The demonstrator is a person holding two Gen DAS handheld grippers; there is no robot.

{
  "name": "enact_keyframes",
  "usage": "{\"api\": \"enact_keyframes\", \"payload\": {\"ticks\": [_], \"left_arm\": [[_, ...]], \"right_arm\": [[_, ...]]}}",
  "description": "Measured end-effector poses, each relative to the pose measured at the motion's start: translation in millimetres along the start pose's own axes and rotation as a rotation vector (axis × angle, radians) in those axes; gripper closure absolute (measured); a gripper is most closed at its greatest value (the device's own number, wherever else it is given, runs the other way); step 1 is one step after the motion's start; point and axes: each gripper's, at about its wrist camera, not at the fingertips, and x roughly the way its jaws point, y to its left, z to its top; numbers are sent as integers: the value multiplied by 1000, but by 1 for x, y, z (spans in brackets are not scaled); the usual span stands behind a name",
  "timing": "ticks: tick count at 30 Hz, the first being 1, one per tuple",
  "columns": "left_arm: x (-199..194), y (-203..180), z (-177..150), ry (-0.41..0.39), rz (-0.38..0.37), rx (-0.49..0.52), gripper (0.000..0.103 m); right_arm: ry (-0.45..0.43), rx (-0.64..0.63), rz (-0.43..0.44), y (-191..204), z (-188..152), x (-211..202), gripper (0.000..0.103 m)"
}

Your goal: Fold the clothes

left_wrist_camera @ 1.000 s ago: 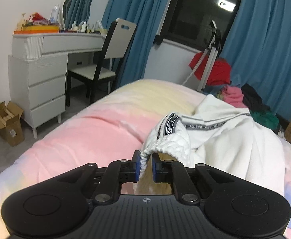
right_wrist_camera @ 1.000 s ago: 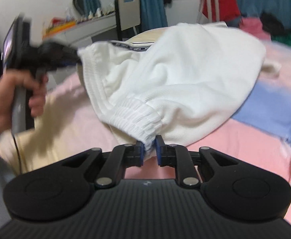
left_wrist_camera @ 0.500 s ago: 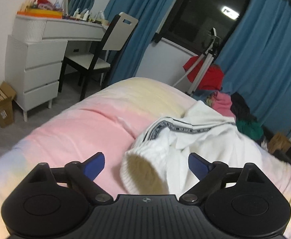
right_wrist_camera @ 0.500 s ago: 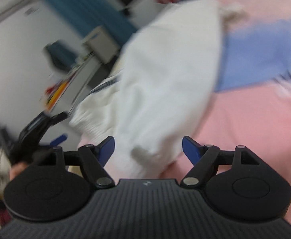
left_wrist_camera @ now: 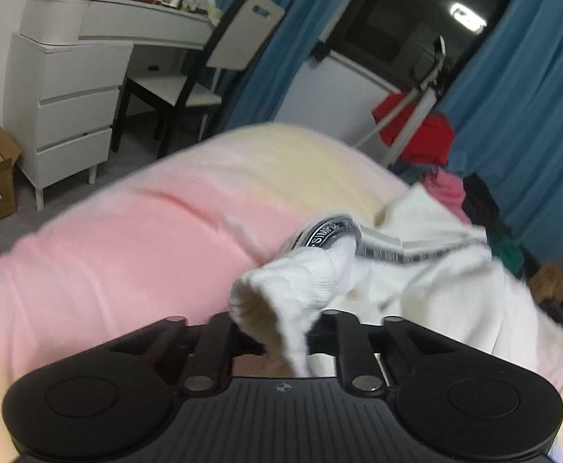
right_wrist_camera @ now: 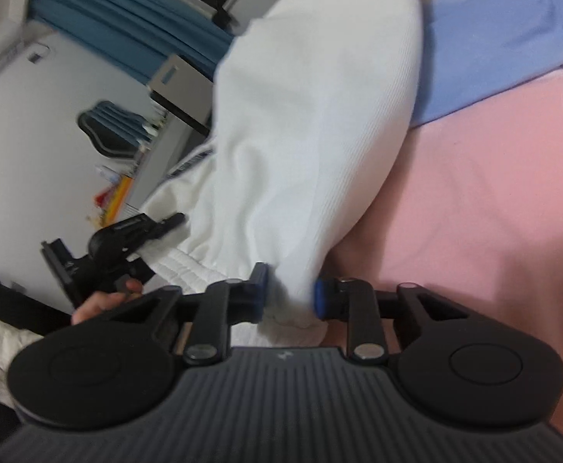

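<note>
White ribbed-knit garment with a black-and-white lettered band (left_wrist_camera: 408,270) lies on the pink bedspread (left_wrist_camera: 127,254), one cuff draped between my left gripper (left_wrist_camera: 277,333) fingers, their gap hidden, another fold between my right gripper (right_wrist_camera: 289,293) fingers, narrowly parted.

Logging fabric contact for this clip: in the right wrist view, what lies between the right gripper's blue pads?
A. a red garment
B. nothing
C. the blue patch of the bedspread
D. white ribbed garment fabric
D: the white garment hangs down between the right gripper pads, which stand partly apart around the fabric.
</note>
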Motion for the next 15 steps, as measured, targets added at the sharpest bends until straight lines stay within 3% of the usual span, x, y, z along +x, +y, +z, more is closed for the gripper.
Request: {"api": "enact_keyframes", "payload": {"ticks": [4,11,15], "left_arm": [[-5,10,52,-63,11,-39,91],[13,27,171,-159,187,35,91],[62,35,204,-145,298,111,90]], "right_arm": [[19,-3,65,33,-15,22,91],[105,2,231,105,-35,127,95],[164,-47,302,144,-37,188,95]]}}
